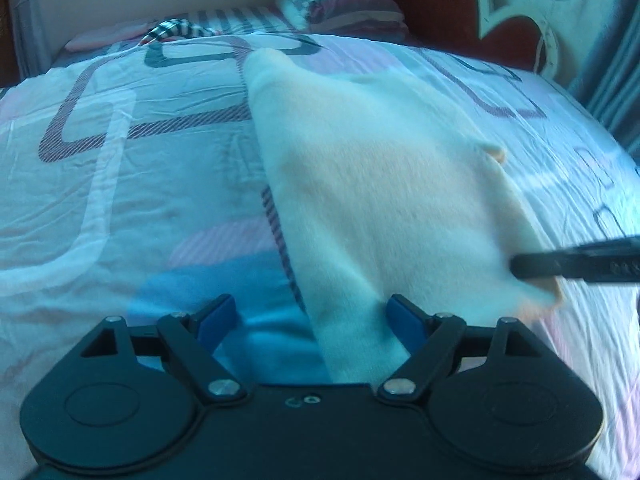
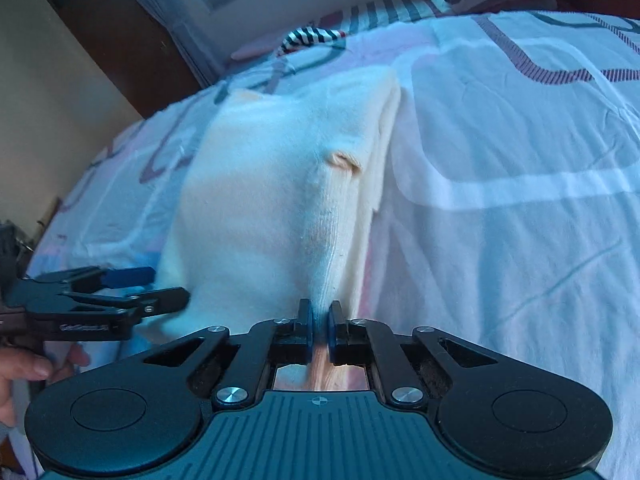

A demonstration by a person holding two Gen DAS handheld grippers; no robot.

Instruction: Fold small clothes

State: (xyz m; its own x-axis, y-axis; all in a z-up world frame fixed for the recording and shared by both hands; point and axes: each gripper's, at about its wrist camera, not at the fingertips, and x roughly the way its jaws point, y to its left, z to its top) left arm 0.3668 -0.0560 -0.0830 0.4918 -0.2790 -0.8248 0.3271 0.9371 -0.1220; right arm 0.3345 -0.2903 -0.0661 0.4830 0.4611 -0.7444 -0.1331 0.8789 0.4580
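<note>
Right gripper (image 2: 319, 316) clamped on near edge of cream garment (image 2: 280, 184) on bed (image 2: 520, 200). Left gripper (image 1: 310, 320) spread wide over its corner, gripping nothing. Garment looks partly doubled; I judge fold unfinished.

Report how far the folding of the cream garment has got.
Done: the cream garment lies on the bed with layers stacked along one side, so it looks folded at least once. In hand: the right gripper is shut on a near edge of it; the left gripper is open with the cloth between its fingers, not pinched. Left: gripping with the left and completing the next fold.
</note>
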